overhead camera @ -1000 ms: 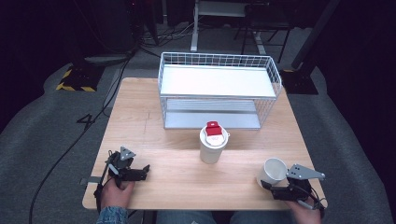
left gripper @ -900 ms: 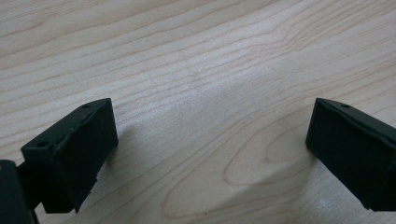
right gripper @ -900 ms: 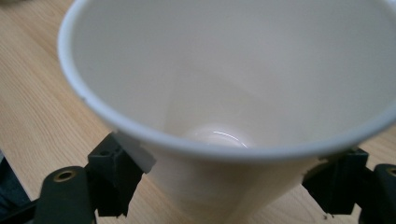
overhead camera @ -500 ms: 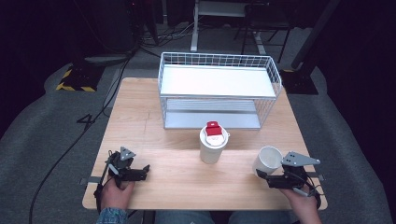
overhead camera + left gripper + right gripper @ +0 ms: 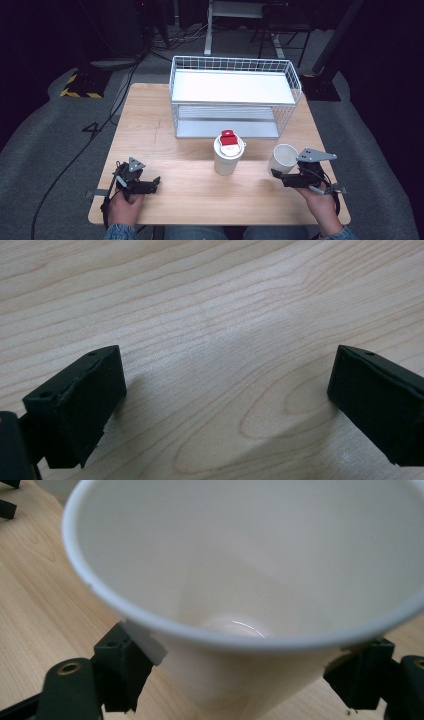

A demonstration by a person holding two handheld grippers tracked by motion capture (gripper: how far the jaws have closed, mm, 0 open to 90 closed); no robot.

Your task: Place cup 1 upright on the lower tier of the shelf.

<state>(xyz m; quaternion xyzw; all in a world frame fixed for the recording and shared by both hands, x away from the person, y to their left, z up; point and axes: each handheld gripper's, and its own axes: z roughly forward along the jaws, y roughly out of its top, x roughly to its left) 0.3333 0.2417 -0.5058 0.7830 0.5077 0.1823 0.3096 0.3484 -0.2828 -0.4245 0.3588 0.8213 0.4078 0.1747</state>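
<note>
Right gripper (image 5: 278, 176): my jaws are clamped on the white paper cup (image 5: 282, 159), one black pad on each side of its lower wall; the cup rides tilted, mouth up and toward the middle of the table.
Right gripper view: I look straight into the cup (image 5: 250, 580), a smooth cone with a rolled rim and a faint gleam on its round bottom; the high view gives none of that inside, only the white outline just left of my grey three-cornered plate.
Left gripper (image 5: 155, 183): my jaws stand wide apart with nothing between them, low over the near left part of the table.
Left gripper view: two blunt black pads (image 5: 85, 400) frame bare pale wood with curling grain, and their soft shadows fall on it; that grain is lost from above.
Lidded cup (image 5: 229, 153): stands upright mid-table, white, with a white lid and a red tab on top, near the held cup but not touching it.
Wire basket (image 5: 235, 65): white, rectangular, open mesh walls, one flat white shelf above and a second lower down; it sits at the far half of the table, behind the lidded cup.
Table (image 5: 150, 110): light wooden top with rounded corners.
Count: two grippers, two cups, one basket, one table.
</note>
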